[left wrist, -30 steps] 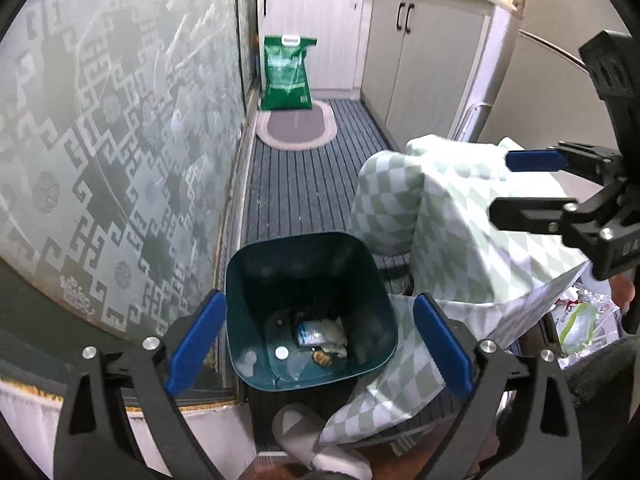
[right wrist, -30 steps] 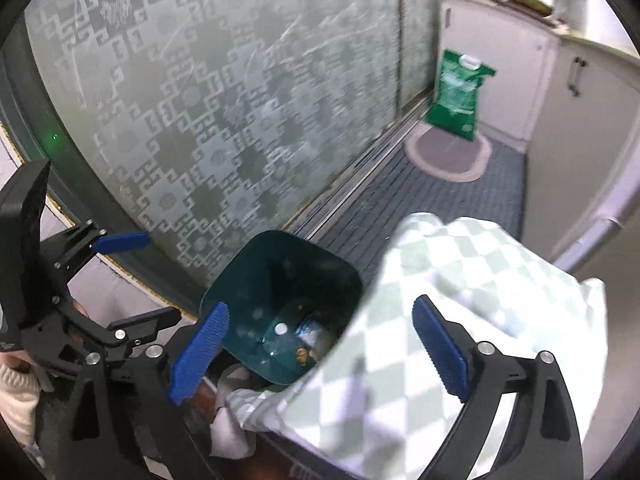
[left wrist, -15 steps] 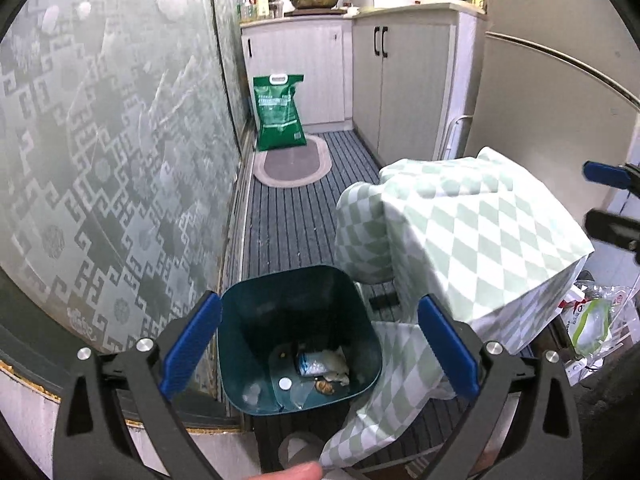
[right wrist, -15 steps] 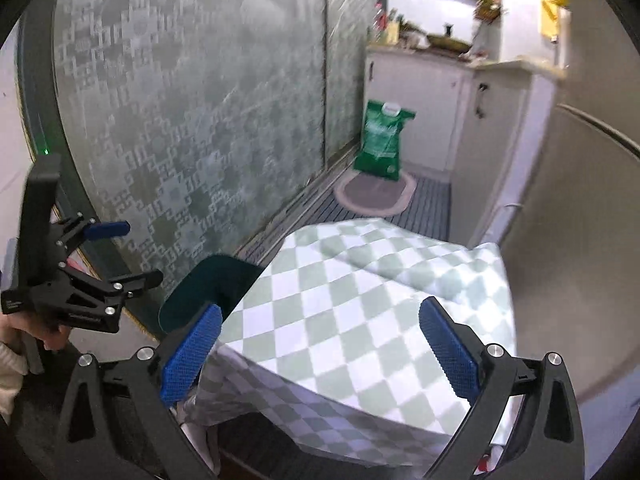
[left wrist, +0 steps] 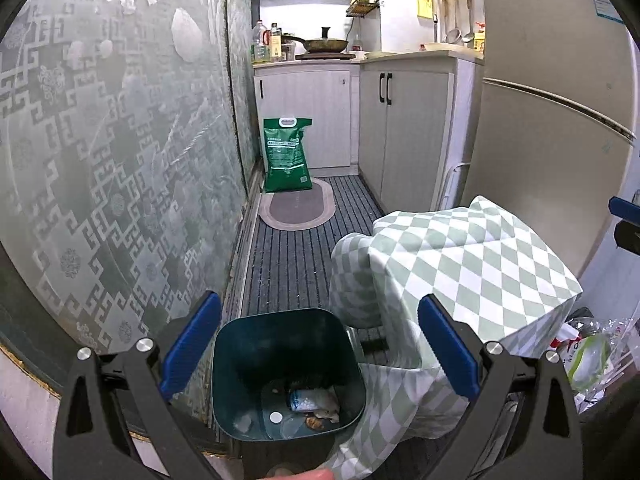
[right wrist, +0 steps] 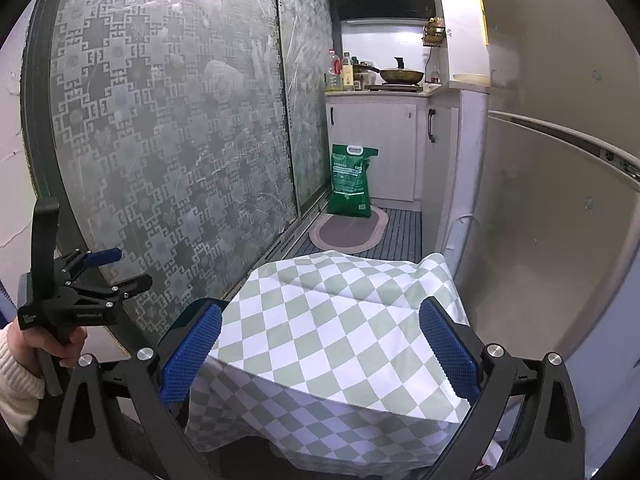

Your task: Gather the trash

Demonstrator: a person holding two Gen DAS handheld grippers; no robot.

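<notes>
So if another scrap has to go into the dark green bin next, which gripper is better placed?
Probably the left gripper: open, empty, with the bin right below it. The right gripper, also open, faces the checkered cloth and barely sees the bin.

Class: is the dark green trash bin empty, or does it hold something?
Not empty: the trash bin holds a few scraps on its bottom.

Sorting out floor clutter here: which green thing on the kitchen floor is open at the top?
The dark teal bin below the left tool, open with scraps inside; the green sack by the cabinets stands sealed.
</notes>
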